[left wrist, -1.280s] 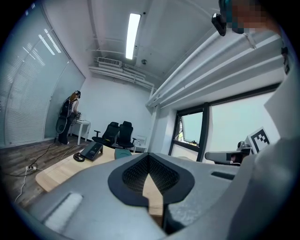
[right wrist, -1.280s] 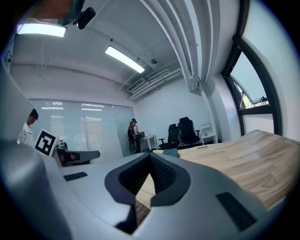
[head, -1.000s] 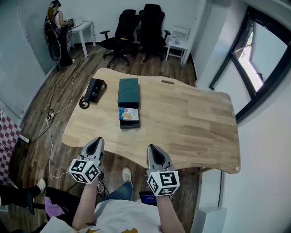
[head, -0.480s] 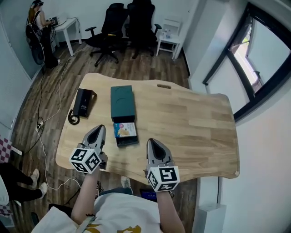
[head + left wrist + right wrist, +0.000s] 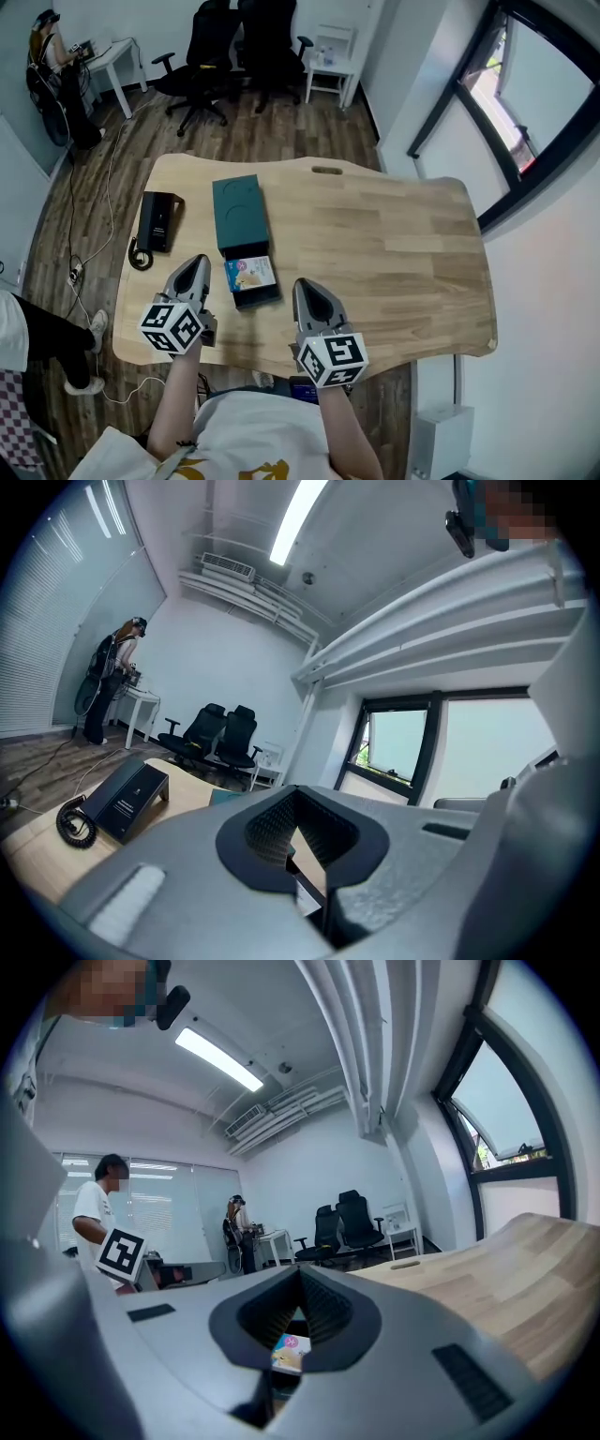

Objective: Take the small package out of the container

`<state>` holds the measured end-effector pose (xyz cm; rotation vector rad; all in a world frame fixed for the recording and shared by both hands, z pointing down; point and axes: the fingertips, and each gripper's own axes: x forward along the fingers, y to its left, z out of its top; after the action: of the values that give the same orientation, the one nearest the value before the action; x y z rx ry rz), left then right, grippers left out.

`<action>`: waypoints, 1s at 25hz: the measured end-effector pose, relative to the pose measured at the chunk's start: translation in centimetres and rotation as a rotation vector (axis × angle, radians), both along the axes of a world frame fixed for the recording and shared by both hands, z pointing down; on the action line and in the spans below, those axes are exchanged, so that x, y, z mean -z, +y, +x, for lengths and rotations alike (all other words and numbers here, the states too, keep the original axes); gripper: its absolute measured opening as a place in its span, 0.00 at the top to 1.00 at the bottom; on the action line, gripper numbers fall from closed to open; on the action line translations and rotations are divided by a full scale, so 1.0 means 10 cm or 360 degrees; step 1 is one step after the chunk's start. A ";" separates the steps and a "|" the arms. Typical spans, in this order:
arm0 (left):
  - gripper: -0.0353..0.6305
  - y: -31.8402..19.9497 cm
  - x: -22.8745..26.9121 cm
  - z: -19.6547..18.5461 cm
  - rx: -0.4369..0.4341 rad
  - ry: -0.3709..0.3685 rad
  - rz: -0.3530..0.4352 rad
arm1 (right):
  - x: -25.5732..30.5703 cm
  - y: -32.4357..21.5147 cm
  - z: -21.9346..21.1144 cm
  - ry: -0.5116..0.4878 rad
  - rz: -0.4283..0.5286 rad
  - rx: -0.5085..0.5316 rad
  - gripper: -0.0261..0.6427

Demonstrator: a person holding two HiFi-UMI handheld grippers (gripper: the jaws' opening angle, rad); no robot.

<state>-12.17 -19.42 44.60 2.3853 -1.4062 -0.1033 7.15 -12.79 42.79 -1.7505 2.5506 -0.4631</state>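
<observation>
Small package (image 5: 249, 272) first: where does it sit?
– Flat and face up in the drawer tray (image 5: 259, 299). The tray stands pulled out of the near end of the container (image 5: 237, 208), on the left part of the worktop (image 5: 403, 244).

And the two grippers?
– The package lies between them. The left gripper (image 5: 195, 263) is just beside the tray on its left. The right gripper (image 5: 302, 285) is near the tray's right corner, a little closer to the person. Neither touches tray or package.

Fingers?
– Both pairs are closed with nothing held. The left fingers (image 5: 267, 829) meet at the tips, and so do the right fingers (image 5: 323, 1314).

Which one is better placed?
– By distance I cannot choose, since they look about equally near. By aim I'd say the right one. In the right gripper view the package shows straight through the gap below the closed tips, so it lies ahead of that gripper and slightly to its left. The left one seems to point alongside the container rather than at the package.

The axis?
– The container runs away from the person, its far end leaning a little left, and the tray opens towards the person. Whether the package is wider than deep is hard to judge. I'd expect the fingers to need opening first, then a reach from above, as the tray wall guards the package's edges.
</observation>
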 end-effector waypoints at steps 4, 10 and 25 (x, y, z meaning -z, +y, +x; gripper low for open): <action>0.95 -0.12 0.04 0.03 -0.0002 -0.0025 0.0013 | -0.02 -0.14 -0.03 -0.0084 -0.0019 0.0014 0.96; 0.95 -0.20 -0.07 0.09 0.0005 0.0041 -0.0035 | -0.12 -0.31 -0.01 -0.0069 -0.0041 0.0044 0.96; 0.95 -0.34 -0.79 0.08 0.0072 0.0015 -0.0327 | -0.62 -0.52 0.04 0.0021 -0.0206 0.0086 0.96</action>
<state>-11.34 -22.81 52.54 2.1843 -1.3951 0.0177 7.53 -17.98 49.02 -1.7318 2.6381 -0.6344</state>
